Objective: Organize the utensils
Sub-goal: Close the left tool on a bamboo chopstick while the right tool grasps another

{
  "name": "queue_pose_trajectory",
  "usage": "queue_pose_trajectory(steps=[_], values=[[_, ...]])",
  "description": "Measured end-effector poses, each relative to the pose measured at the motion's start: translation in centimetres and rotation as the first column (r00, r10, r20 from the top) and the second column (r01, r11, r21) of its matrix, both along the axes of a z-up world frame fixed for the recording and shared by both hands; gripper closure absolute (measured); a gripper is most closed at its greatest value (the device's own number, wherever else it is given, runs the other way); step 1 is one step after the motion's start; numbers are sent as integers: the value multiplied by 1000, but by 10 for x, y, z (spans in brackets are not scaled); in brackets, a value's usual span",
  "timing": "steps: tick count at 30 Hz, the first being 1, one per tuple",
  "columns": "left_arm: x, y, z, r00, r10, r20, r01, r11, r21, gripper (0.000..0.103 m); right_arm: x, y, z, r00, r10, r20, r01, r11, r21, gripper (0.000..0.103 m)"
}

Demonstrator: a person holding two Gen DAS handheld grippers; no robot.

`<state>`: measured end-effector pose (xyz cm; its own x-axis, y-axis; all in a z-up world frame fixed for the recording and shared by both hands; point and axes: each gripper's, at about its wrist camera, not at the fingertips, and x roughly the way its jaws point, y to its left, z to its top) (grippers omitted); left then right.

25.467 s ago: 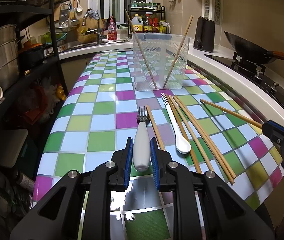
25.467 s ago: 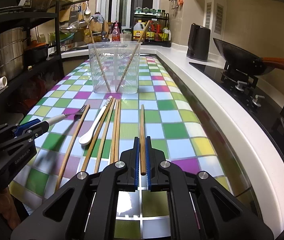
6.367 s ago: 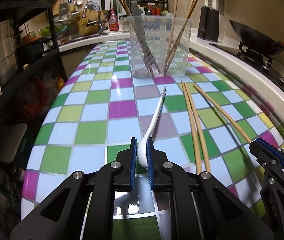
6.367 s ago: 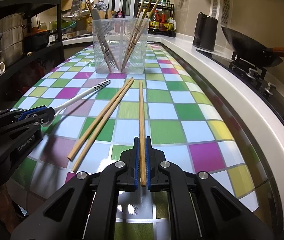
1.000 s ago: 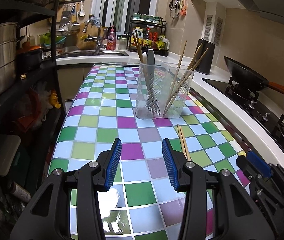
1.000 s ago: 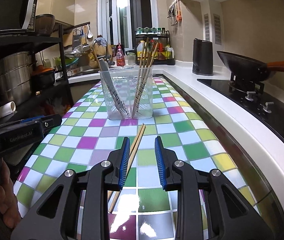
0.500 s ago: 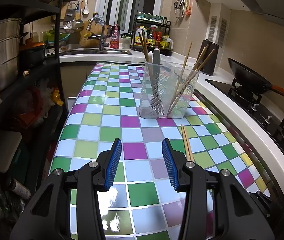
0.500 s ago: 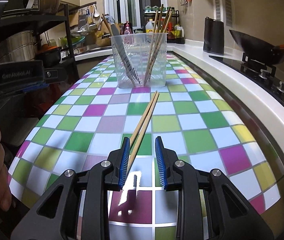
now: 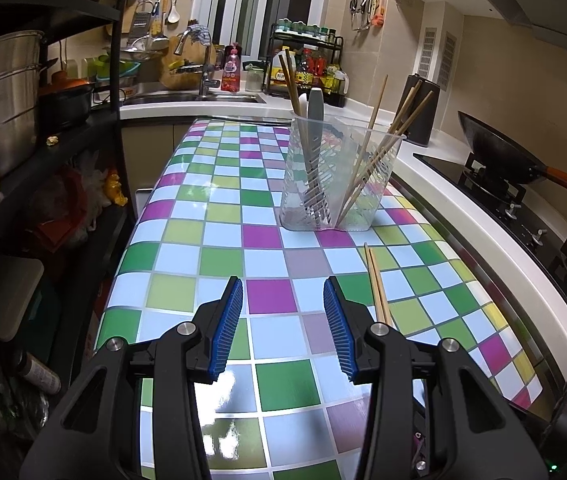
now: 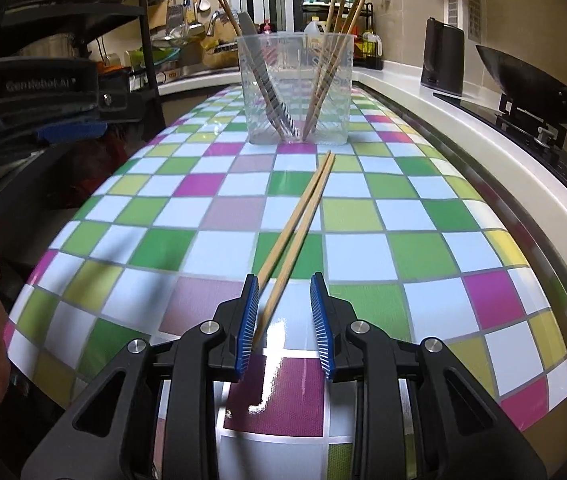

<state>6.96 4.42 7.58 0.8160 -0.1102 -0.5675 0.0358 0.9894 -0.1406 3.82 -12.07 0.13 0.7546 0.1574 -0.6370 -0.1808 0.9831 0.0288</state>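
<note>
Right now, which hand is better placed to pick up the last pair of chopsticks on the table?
Right. The right gripper is open with the chopsticks lying between its fingers. The left gripper is open over bare table, chopsticks off to its side.

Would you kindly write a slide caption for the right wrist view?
Open right gripper straddles the near ends of two chopsticks lying on the checkered counter, before the clear holder.
</note>
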Motion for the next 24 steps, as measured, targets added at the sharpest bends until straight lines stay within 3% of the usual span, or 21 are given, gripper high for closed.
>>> queue_pose_trajectory(steps=[7, 13, 19, 24], values=[[1, -7, -4, 1000, -16, -8, 17, 1000, 15, 61, 4, -1, -8, 999, -1, -46, 0, 1000, -20, 77], [2, -14, -10, 999, -28, -19, 28, 999, 32, 61, 6, -9, -6, 998, -31, -52, 30, 999, -24, 95], [2, -35, -23, 994, -93, -56, 95, 995, 40, 60, 7, -29, -6, 995, -84, -47, 83, 996, -18, 98], [4, -60, -39, 976, -181, -120, 185, 982, 24, 44, 5, -51, -8, 990, -138, -32, 137, 990, -15, 98]])
